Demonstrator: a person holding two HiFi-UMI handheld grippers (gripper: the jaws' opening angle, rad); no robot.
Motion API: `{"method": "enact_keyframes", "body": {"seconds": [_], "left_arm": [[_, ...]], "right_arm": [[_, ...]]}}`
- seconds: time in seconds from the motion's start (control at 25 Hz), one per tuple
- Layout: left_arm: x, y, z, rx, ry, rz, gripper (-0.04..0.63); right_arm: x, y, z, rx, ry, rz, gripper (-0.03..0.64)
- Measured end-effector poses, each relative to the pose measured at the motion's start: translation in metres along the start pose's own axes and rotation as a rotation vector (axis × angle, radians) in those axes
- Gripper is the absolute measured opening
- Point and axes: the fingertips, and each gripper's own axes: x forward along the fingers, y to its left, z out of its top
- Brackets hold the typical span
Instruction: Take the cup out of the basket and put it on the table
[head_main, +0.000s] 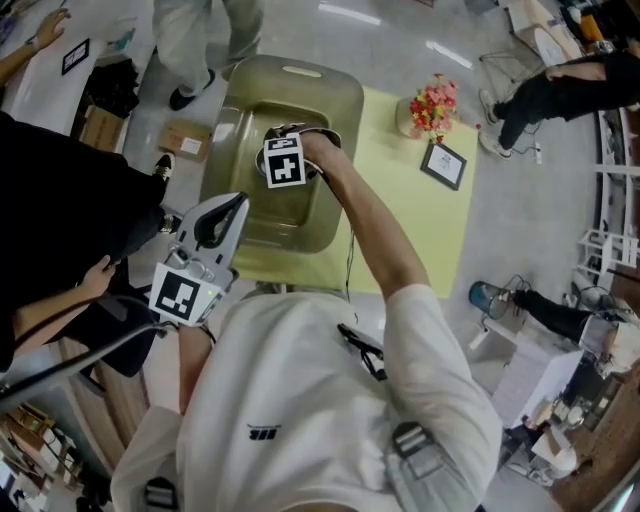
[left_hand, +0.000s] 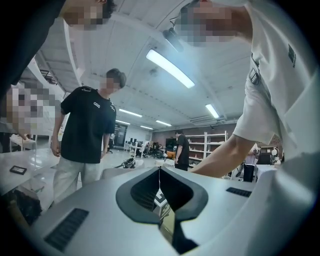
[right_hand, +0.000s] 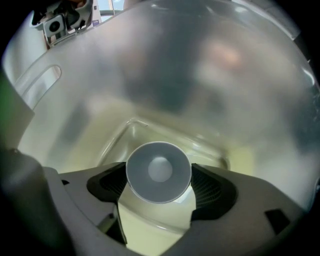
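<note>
Two tongs in play, only one busy. Reaches steeply down into the olive basket (head_main: 235, 120) with the right tongs (right_hand: 159, 186), spread wide and set on either side of the cup (right_hand: 158, 170). Straddles rather than pinches: flanking the rim, no squeeze evident, so released at this point. Comes in from above, probably on account of the high basket walls, with no sideways way in. Finds the cup upright on the basket floor, seemingly mouth up, near the middle of the basket, handy for a grip across the rim. Holds the left tongs (left_hand: 160, 186) clenched on nothing, parked just outside the basket's near corner and pointing level, probably to avoid crowding the working arm. Shows bare yellow surface (head_main: 400, 220) beside the basket, on the side toward the flowers (head_main: 433, 105) and the small frame (head_main: 443, 165): a likely spot for setting the cup down. Calls next for closing on the cup and lifting straight up, clear of the basket rim.
</note>
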Motion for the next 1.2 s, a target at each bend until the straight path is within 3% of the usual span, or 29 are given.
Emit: {"method": "enact_keyframes", "body": {"seconds": [0.44, 1.2], "left_arm": [[-0.004, 0.003, -0.003, 0.002, 0.006, 0.002, 0.012], [-0.008, -0.01, 0.005, 0.026, 0.018, -0.03, 0.012]], "right_arm": [[-0.004, 0.006, 0.008, 0.015, -0.018, 0.008, 0.379], [-0.086, 0.02, 0.048, 0.044, -0.144, -0.076, 0.374]]}}
